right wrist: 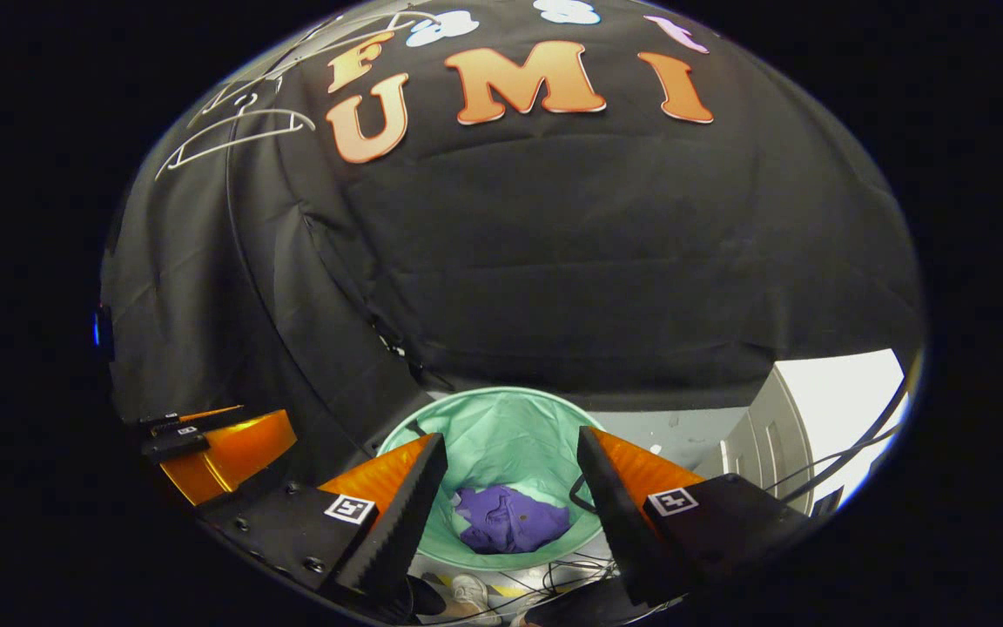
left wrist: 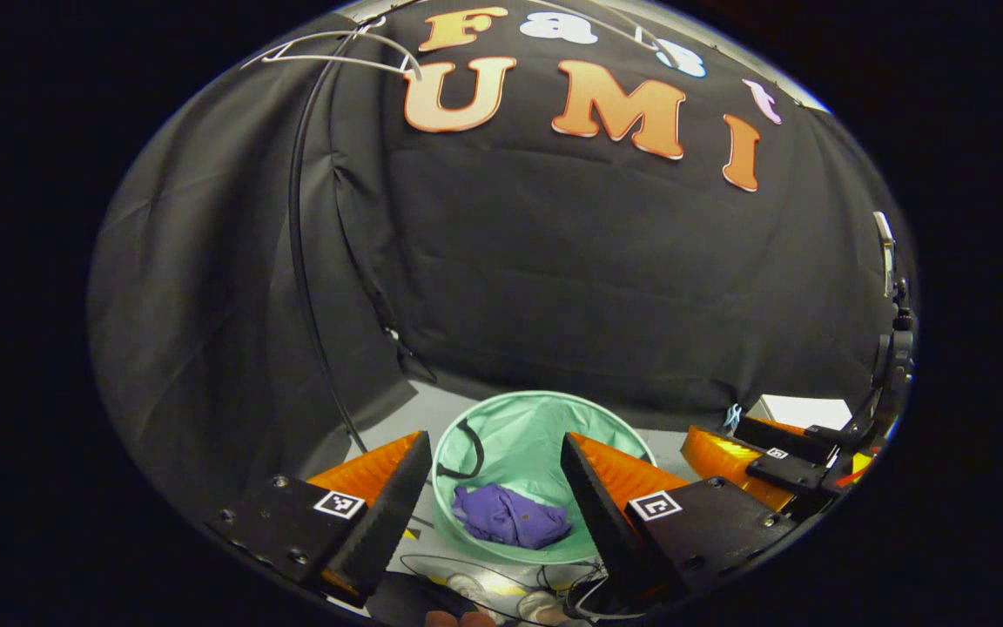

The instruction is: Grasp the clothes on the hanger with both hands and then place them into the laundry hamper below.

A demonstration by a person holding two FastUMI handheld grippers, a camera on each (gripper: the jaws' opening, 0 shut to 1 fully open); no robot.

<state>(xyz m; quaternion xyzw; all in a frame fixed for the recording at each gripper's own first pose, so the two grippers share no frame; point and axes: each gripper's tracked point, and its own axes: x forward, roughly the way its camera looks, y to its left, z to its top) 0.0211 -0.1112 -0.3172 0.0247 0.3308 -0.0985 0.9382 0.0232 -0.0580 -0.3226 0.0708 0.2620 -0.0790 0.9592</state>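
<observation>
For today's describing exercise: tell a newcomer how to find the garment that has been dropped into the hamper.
Start at the black cloth wall and look down to the floor in front of it, where a round mint-green laundry hamper stands open. At its bottom lies a crumpled purple garment, also seen in the right gripper view. It is the hamper's one purple thing, unlike the bare white hangers overhead.

The left claw hangs above the mint-green laundry hamper, its fingers spread apart with nothing between them. A crumpled purple garment lies at the bottom of the hamper. The right claw shows at the right edge. Bare white hangers hang at the top left.
</observation>
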